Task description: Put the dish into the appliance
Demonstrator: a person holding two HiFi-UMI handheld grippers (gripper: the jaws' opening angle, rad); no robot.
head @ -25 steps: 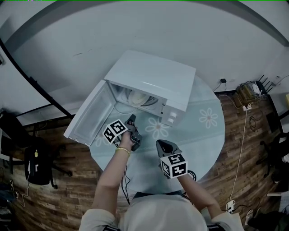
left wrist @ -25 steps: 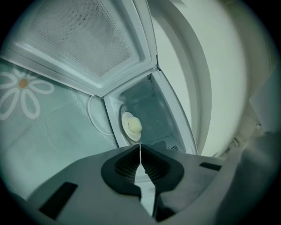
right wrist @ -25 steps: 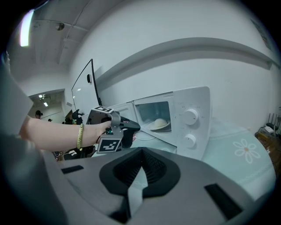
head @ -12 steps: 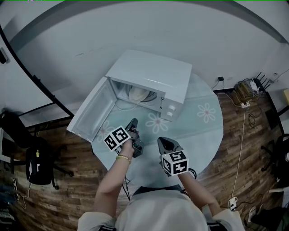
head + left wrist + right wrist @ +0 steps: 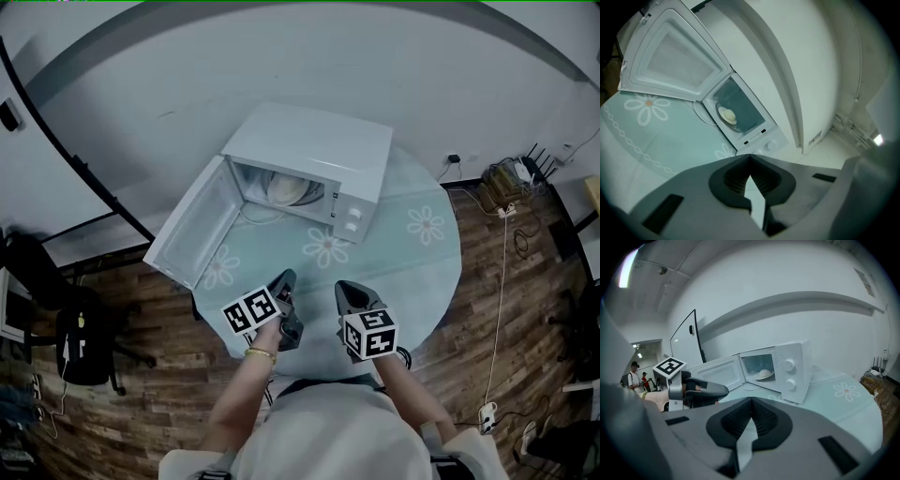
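Microwave [image 5: 309,159]: white, door open. Dish [image 5: 286,190]: inside microwave cavity. Left gripper [image 5: 286,277], right gripper [image 5: 344,288]: side by side in front of microwave, apart from it, jaws closed together, nothing held.

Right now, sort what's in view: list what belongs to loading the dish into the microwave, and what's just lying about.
Job: microwave, its open door, dish already inside, left tool and right tool, both shut and empty.
Lying about: flowered tablecloth, black chair, cable clutter on the floor.
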